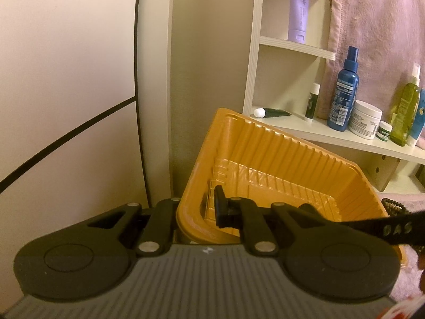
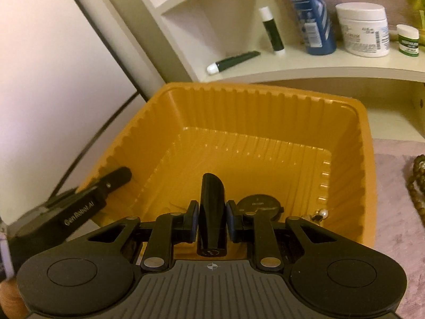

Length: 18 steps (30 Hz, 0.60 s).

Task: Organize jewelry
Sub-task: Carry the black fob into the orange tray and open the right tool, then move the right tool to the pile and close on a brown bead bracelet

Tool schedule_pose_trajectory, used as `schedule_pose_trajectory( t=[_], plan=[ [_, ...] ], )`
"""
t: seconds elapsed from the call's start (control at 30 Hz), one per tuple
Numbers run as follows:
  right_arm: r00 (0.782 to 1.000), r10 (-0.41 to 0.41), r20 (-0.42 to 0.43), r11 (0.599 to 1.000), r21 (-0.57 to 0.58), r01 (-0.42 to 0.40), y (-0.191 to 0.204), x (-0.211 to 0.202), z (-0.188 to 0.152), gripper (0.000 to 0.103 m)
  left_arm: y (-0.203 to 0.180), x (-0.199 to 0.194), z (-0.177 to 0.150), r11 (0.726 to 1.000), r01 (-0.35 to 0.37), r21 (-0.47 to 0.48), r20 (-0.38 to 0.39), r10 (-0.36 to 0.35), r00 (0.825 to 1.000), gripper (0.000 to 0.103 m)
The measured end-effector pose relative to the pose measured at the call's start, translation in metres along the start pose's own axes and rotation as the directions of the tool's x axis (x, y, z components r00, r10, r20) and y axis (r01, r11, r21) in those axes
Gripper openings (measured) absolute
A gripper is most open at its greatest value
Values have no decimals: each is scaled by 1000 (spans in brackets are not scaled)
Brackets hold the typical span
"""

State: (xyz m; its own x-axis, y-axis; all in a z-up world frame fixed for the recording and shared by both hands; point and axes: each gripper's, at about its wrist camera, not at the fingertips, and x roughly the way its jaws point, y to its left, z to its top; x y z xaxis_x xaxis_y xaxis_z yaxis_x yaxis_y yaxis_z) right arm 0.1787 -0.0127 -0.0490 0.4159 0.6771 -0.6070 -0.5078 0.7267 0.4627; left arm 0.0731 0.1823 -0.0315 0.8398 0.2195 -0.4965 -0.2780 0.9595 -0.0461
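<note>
Left gripper: jaws closed on the near left rim of the orange tray, one finger inside the wall, one outside; body angled downward. Right gripper: blue pads pressed against both sides of a black clip-like piece, held upright over the tray's near edge, body pitched downward toward the tray floor.
</note>
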Motion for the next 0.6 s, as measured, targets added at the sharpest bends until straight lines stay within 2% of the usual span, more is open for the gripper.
schedule_pose_trajectory(
  t=[0.27, 0.33, 0.43, 0.6],
  plan=[
    [1000, -9, 9, 1000, -17, 9, 0, 1, -1, 23, 0, 0, -1, 1000, -4, -7, -4, 4, 1000, 11],
    [1000, 6, 15, 1000, -18, -6, 1, -2, 0, 28, 0, 1, -1, 1000, -6, -8, -7, 6, 1000, 10],
    [999, 11, 48, 1000, -22, -10, 3, -11, 1, 39, 0, 1, -1, 1000, -9, -10, -9, 9, 1000, 11],
    [993, 40, 115, 998, -44, -35, 6, -40, -1, 42, -1, 1, -1, 1000, -14, -11, -9, 14, 1000, 11]
  ],
)
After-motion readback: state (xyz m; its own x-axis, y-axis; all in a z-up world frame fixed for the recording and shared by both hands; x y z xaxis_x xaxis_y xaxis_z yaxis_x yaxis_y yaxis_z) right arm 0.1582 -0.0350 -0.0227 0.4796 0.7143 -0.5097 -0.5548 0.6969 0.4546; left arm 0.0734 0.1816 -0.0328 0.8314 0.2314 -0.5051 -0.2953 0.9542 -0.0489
